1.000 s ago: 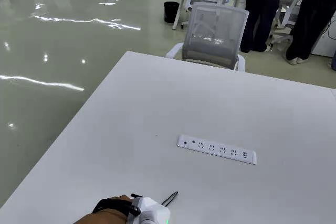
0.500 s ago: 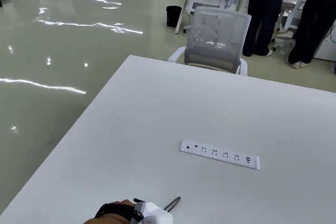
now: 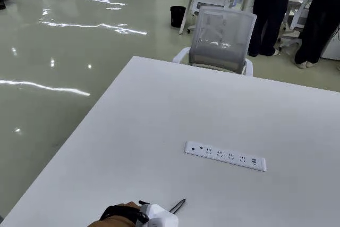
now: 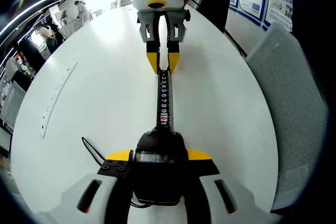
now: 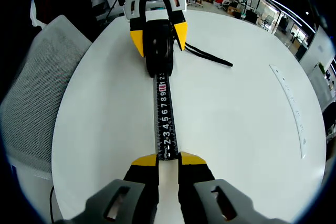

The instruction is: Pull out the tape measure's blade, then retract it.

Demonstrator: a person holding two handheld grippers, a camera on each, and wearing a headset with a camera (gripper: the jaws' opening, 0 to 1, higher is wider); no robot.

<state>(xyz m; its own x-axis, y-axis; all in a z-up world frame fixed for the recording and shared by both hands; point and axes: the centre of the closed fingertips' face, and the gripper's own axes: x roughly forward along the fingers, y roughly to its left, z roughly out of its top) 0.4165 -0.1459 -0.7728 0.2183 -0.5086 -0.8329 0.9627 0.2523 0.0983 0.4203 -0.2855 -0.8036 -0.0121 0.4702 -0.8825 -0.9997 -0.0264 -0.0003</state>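
The left gripper [image 4: 160,154] has its fingers [image 4: 119,156] clamped on the black tape measure [image 4: 159,174], one yellow tip on each flank of the case. Opposite it, the right gripper [image 5: 168,159] has its fingers [image 5: 144,161] pinched on the free end of the blade [image 5: 165,119]. A short numbered run of blade lies straight between the two, low over the white desk [image 5: 236,145].

We judge the pinch on the blade end to be the weakest point. The hold there is narrow, so a pull that drifts off the blade's line could let the tip slide out, and the spring would whip it back into the case. Twisting either wrist could kink the blade (it runs flat now). The case could also rotate in the left fingers if the pull gets heavy.

The two gripper views give us what the head view does not: both grasps and the blade itself. The right gripper view shows the black wrist strap [image 5: 207,56] trailing from the case across the desk, well clear of the blade.

The head view catches the back of a gripper [image 3: 159,219], a hand [image 3: 119,215] and the strap's tip at its bottom edge. It also places the work at the near edge of the desk, with the power strip [image 3: 224,156] well apart, a mesh chair [image 3: 220,38] at the far side and people standing beyond.
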